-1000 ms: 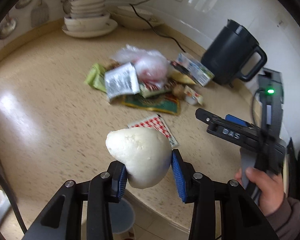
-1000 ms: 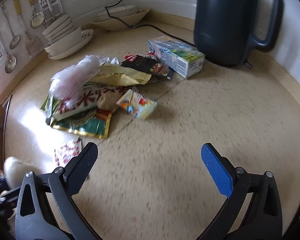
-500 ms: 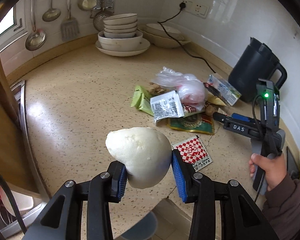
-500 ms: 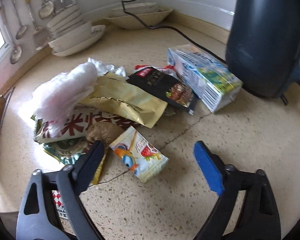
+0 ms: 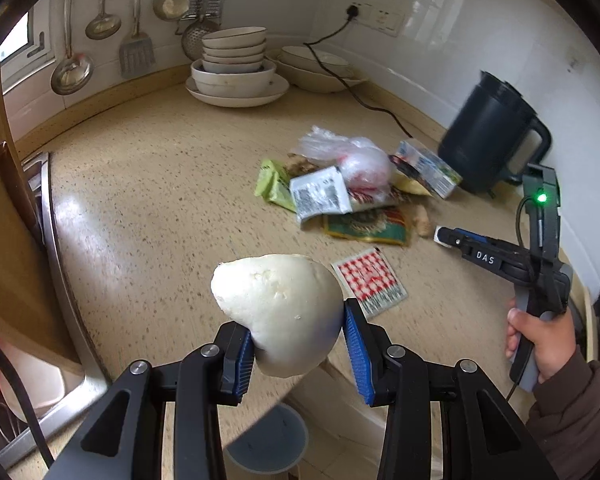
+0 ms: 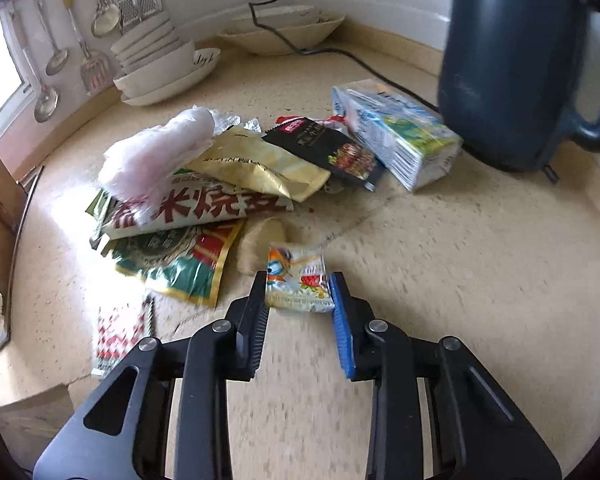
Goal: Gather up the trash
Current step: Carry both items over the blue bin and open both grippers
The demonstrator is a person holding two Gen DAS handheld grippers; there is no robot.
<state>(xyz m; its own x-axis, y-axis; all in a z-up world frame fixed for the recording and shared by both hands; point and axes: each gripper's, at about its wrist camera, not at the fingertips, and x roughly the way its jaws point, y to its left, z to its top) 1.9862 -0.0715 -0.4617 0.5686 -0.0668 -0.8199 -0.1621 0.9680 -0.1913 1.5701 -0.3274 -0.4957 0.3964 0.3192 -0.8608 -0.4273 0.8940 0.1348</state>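
Note:
My left gripper (image 5: 296,320) is shut on a white steamed bun (image 5: 278,308), held over the counter's front edge. A pile of trash lies mid-counter: a plastic bag (image 6: 160,156), a yellow packet (image 6: 260,164), a black packet (image 6: 328,148), a drink carton (image 6: 396,132), a green and red packet (image 6: 176,260) and a red checked packet (image 6: 120,328). My right gripper (image 6: 300,292) is low at the pile's near side. Its jaws are closing, and both pads touch the edges of a small colourful snack packet (image 6: 296,268). In the left wrist view a hand holds the right gripper (image 5: 444,236).
A dark kettle (image 6: 512,60) stands at the back right, its cord (image 6: 328,50) running to the wall. Stacked bowls (image 5: 234,60) sit at the back. A sink (image 5: 48,240) and a wooden board (image 5: 4,220) are at the left. Below the counter edge stands a grey round container (image 5: 268,440).
The right gripper came forward to the small snack packet and its wide jaws closed in around it. The left gripper drew back with the bun still held.

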